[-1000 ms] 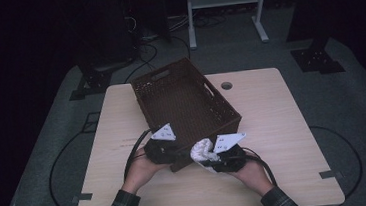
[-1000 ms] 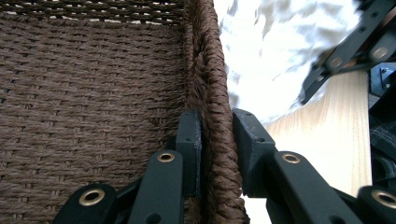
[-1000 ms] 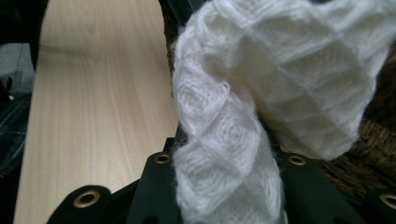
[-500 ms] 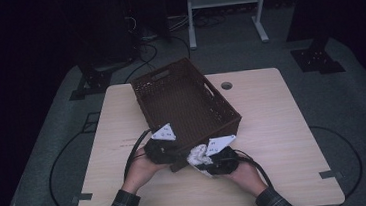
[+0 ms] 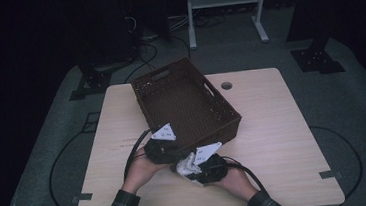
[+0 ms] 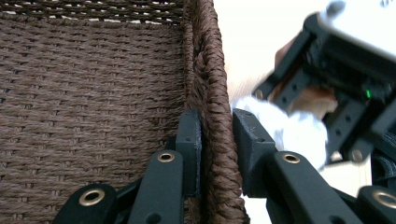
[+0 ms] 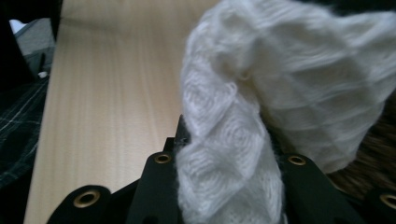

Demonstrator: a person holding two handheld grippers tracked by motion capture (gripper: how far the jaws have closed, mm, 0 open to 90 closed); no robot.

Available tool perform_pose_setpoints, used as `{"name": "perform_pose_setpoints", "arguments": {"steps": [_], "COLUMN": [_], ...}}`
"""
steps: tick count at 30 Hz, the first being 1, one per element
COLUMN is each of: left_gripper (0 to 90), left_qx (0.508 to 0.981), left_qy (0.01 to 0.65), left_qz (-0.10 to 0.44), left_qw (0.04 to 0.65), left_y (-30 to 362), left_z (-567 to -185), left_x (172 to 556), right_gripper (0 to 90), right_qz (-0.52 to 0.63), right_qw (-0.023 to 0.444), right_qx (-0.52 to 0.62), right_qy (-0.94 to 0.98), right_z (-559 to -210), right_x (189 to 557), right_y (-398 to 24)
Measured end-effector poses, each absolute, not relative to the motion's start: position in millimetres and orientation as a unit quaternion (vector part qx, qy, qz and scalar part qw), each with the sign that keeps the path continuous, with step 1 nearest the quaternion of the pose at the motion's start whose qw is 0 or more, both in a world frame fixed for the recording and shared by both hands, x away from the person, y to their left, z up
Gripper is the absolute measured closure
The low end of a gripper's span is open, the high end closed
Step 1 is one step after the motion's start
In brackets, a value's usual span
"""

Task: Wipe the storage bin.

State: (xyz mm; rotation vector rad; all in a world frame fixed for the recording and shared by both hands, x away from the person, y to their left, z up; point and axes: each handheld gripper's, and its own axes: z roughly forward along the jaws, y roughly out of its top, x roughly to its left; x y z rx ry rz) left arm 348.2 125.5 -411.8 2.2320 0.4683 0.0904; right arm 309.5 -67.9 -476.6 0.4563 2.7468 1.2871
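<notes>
A brown woven basket [image 5: 183, 103] stands on the wooden table [image 5: 273, 120]. My left gripper [image 6: 215, 140] is shut on the basket's near rim [image 6: 212, 93], one jaw inside the wall and one outside. In the high view that left gripper [image 5: 161, 147] sits at the basket's near-left corner. My right gripper [image 5: 197, 169] is shut on a white knitted cloth [image 7: 261, 107], which bulges up between its jaws and hides the fingertips. The cloth [image 5: 187, 164] hangs just in front of the basket's near wall, close to the left gripper, and shows as a white lump [image 6: 289, 128] in the left gripper view.
Cables [image 5: 135, 150] trail from both grippers across the table's near side. A round hole [image 5: 226, 85] is in the table behind the basket. Bare tabletop lies to the right and left of the basket. A white stand [image 5: 223, 9] stands on the floor beyond.
My right gripper has moved left and a little down with the white cloth, closer to the left gripper. The left gripper has kept its hold on the basket rim.
</notes>
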Motion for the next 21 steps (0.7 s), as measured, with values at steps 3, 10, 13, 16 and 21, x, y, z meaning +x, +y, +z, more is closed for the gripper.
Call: {"name": "perform_pose_setpoints", "arguments": {"steps": [3,10,13,16,21], "left_gripper": [72.2,72.2,72.2,72.1,72.1], "left_qx": [0.892,0.892,0.892,0.893,0.891], "left_qy": [0.181,0.181,0.181,0.179,0.182], "left_qz": [0.038,0.038,0.038,0.039,0.038], "left_qw": [0.413,0.412,0.412,0.412,0.414], "left_y": [126.1,126.7,126.7,126.8,126.5], "left_z": [-411.4,-411.0,-411.0,-410.7,-411.0], "left_x": [348.8,349.1,349.1,349.6,349.1], "right_gripper": [69.7,69.6,69.6,69.5,69.5], "right_qz": [0.416,0.43,0.433,0.437,0.441], "right_qw": [0.029,0.028,0.037,0.044,0.06], "right_qx": [0.135,0.139,0.15,0.162,0.177], "right_qy": [0.899,0.892,0.888,0.884,0.878], "right_z": [-479.8,-469.5,-465.1,-462.0,-456.7], "right_x": [305.1,293.9,290.9,289.9,288.7], "right_y": [-61.9,-73.9,-88.1,-103.1,-125.1]}}
